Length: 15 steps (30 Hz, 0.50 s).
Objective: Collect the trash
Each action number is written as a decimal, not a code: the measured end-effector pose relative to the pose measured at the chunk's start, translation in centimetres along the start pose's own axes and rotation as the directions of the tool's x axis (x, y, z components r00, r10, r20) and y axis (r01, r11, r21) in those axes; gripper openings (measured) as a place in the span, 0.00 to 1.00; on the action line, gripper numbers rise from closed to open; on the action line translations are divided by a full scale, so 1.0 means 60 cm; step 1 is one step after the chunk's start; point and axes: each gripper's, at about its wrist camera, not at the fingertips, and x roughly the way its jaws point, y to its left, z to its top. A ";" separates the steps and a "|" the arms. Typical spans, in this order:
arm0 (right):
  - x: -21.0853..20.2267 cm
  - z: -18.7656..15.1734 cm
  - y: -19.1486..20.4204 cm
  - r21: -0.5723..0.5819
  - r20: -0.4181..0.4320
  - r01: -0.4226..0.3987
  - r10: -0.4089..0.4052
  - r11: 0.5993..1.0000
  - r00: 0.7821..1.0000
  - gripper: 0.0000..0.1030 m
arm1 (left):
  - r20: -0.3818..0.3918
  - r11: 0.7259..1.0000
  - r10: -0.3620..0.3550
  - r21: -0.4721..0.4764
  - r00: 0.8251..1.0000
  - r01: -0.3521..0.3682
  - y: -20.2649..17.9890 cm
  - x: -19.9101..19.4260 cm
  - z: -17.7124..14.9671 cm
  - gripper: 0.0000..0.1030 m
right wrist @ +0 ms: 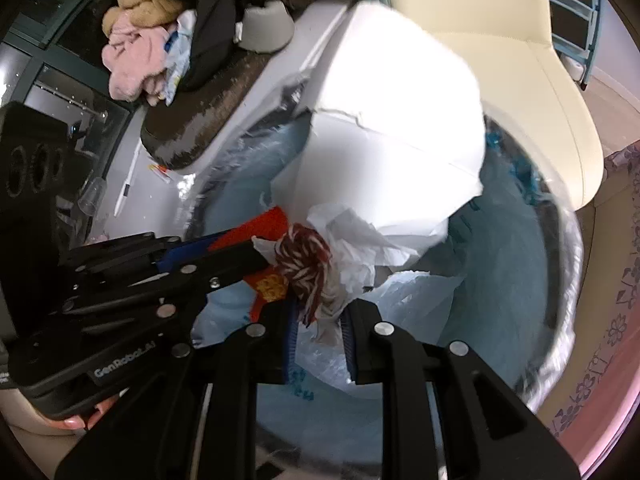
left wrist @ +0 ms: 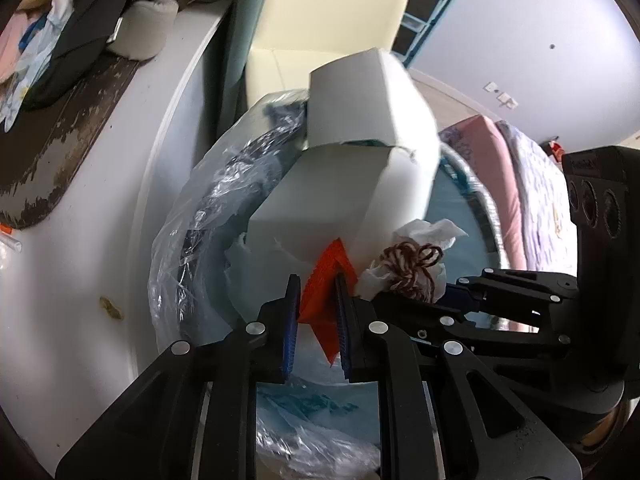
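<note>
Red wrapper [left wrist: 326, 300] sits pinched between the blue pads of the left gripper [left wrist: 316, 320], its jaws nearly closed on the crumpled foil. Only the right wrist view shows gold print on that wrapper [right wrist: 272, 286], a pen [right wrist: 124, 192] on the white table [right wrist: 160, 200], and a fingertip under the left tool. Only the left wrist view shows a brown smear [left wrist: 112, 307] on the table [left wrist: 100, 220] and the pink bedding [left wrist: 504, 184]. The right gripper [right wrist: 320, 332], jaws narrow too, clamps a wad of white tissue [right wrist: 352, 248] tangled with red-and-white yarn [right wrist: 306, 264]. Both loads hang just above the trash bin [right wrist: 560, 280], lined with clear plastic and pale blue bags. A torn white cardboard box [left wrist: 352, 160] stands tilted in the bin [left wrist: 192, 240], rising well above the rim, just beyond both loads.
</note>
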 end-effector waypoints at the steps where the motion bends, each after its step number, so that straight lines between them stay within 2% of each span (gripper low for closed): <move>1: 0.005 0.002 -0.001 -0.001 -0.007 -0.001 0.001 1.000 1.000 0.19 | -0.001 1.000 0.003 -0.015 1.000 -0.003 0.005 0.005 0.003 0.15; 7: 0.037 0.018 -0.008 -0.023 -0.039 -0.022 0.021 0.999 0.999 0.19 | -0.013 0.997 0.010 -0.078 1.000 -0.011 0.038 0.026 0.016 0.19; 13: 0.064 0.018 -0.007 -0.053 -0.090 -0.038 0.033 0.998 0.995 0.19 | -0.008 0.997 0.076 0.007 0.997 -0.076 0.018 0.032 0.014 0.19; 15: 0.067 0.017 -0.005 -0.052 -0.090 -0.038 0.033 0.998 0.995 0.19 | -0.010 0.997 0.081 0.008 0.997 -0.081 0.018 0.033 0.014 0.19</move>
